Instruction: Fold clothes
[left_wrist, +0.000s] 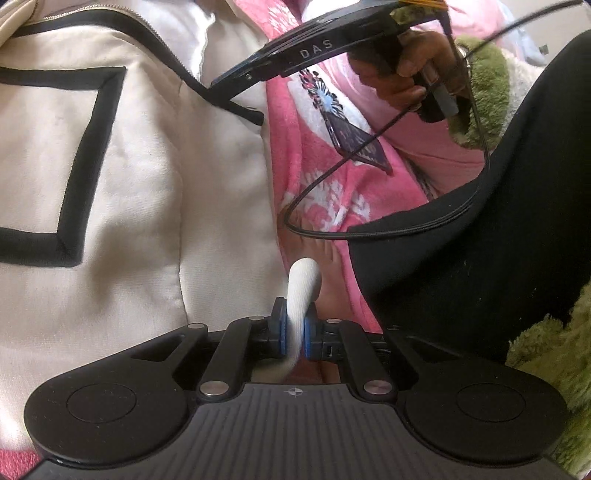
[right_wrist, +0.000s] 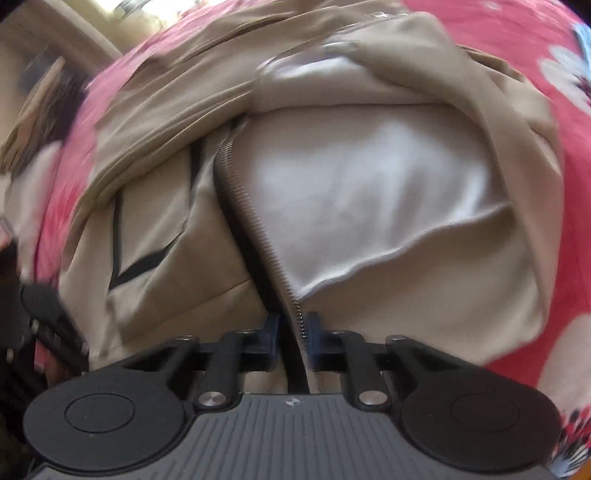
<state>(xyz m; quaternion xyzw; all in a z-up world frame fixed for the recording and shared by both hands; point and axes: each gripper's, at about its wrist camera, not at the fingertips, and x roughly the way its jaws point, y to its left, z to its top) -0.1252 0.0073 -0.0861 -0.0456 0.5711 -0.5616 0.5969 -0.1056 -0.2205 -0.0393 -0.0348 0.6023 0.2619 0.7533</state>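
Observation:
A cream zip jacket (left_wrist: 140, 206) with black trim lies spread on a pink flowered blanket (left_wrist: 325, 173). My left gripper (left_wrist: 294, 332) is shut on a white ribbed strip of fabric (left_wrist: 303, 280) at the jacket's near edge. The strip curls up between the blue pads. My right gripper (left_wrist: 218, 83), held by a hand (left_wrist: 399, 70), pinches the jacket's black zipper edge at the top. In the right wrist view the zipper (right_wrist: 258, 229) runs down between the pads of the right gripper (right_wrist: 293, 332), and the jacket (right_wrist: 369, 184) front is folded back to show its pale lining.
A black-clad leg (left_wrist: 480, 266) fills the right side, with a bare foot (left_wrist: 317, 251) beside the jacket. Green plush fabric (left_wrist: 487, 85) lies at the right. A black cable (left_wrist: 332, 173) loops over the blanket (right_wrist: 554, 92). Dark clutter (right_wrist: 55, 96) sits at the far left.

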